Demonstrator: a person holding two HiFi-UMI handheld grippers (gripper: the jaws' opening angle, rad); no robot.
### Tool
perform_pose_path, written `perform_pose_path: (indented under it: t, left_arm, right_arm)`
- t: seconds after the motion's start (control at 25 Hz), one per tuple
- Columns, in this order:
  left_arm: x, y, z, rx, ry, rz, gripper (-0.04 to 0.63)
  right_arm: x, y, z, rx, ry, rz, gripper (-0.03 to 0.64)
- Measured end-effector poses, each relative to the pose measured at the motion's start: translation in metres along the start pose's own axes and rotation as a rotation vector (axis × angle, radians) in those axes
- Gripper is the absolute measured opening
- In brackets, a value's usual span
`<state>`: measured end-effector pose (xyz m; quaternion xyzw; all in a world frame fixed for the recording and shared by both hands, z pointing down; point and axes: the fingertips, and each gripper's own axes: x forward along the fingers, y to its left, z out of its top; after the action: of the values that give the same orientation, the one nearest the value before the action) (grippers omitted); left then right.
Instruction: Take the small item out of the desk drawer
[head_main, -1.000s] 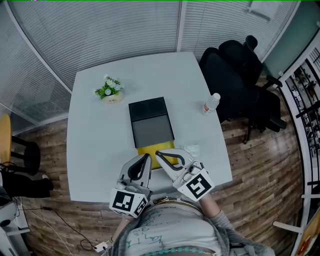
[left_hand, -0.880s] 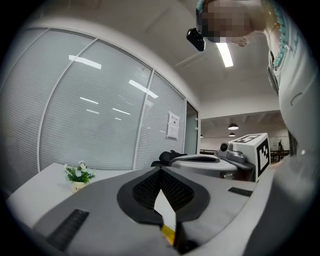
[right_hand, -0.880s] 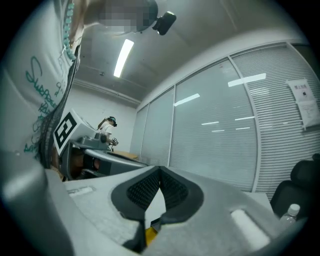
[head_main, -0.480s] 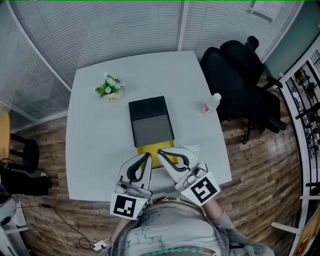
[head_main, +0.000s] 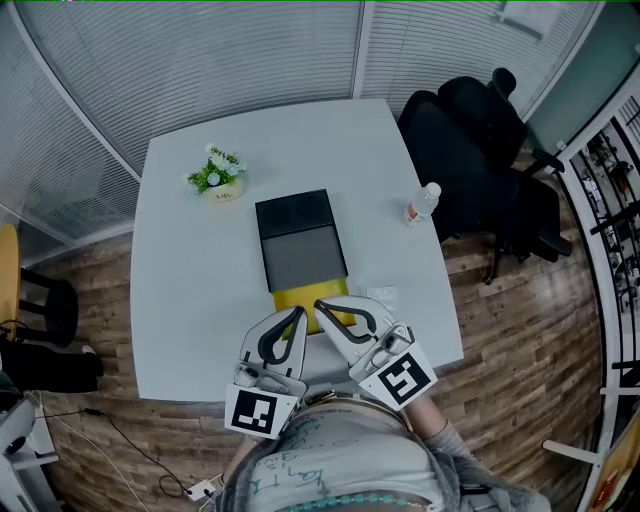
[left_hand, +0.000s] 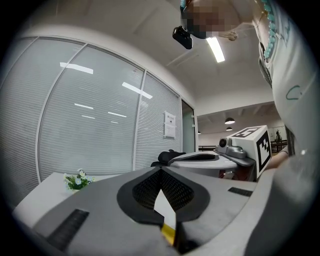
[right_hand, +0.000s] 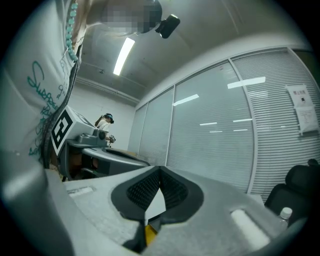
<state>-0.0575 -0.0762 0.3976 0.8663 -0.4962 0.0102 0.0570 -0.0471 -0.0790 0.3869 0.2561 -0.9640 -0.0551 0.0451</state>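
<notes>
A dark drawer box (head_main: 300, 242) lies in the middle of the white table (head_main: 190, 300). A yellow part (head_main: 305, 301) juts out at its near end; whether it is the pulled-out drawer or something in it I cannot tell. My left gripper (head_main: 297, 313) and right gripper (head_main: 319, 305) sit side by side at the table's near edge, tips over that yellow part, both shut with nothing between the jaws. In the left gripper view the jaws (left_hand: 161, 170) meet at their tips, with a yellow sliver (left_hand: 169, 233) below. The right gripper (right_hand: 160, 170) looks the same, with yellow (right_hand: 150, 232) under it.
A small white item (head_main: 383, 297) lies on the table just right of the yellow part. A potted flower (head_main: 218, 176) stands at the far left, a water bottle (head_main: 423, 205) near the right edge. A black office chair (head_main: 480, 150) stands beyond the right side.
Both grippers have drawn back a little toward the person, and stay shut. The box and the yellow part have not moved.
</notes>
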Motion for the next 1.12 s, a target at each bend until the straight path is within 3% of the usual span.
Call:
perform_pose_path:
  t: [0.28,1.12]
  left_arm:
    - [0.002,0.006,0.000,-0.026,0.003,0.038,-0.003]
    - [0.003,0.004,-0.012,-0.024,0.028,0.027,-0.003]
  right_arm:
    - [0.001,0.003,-0.005,-0.004,0.014,0.023,0.003]
    - [0.001,0.003,-0.011,-0.025,0.049,0.041,0.002]
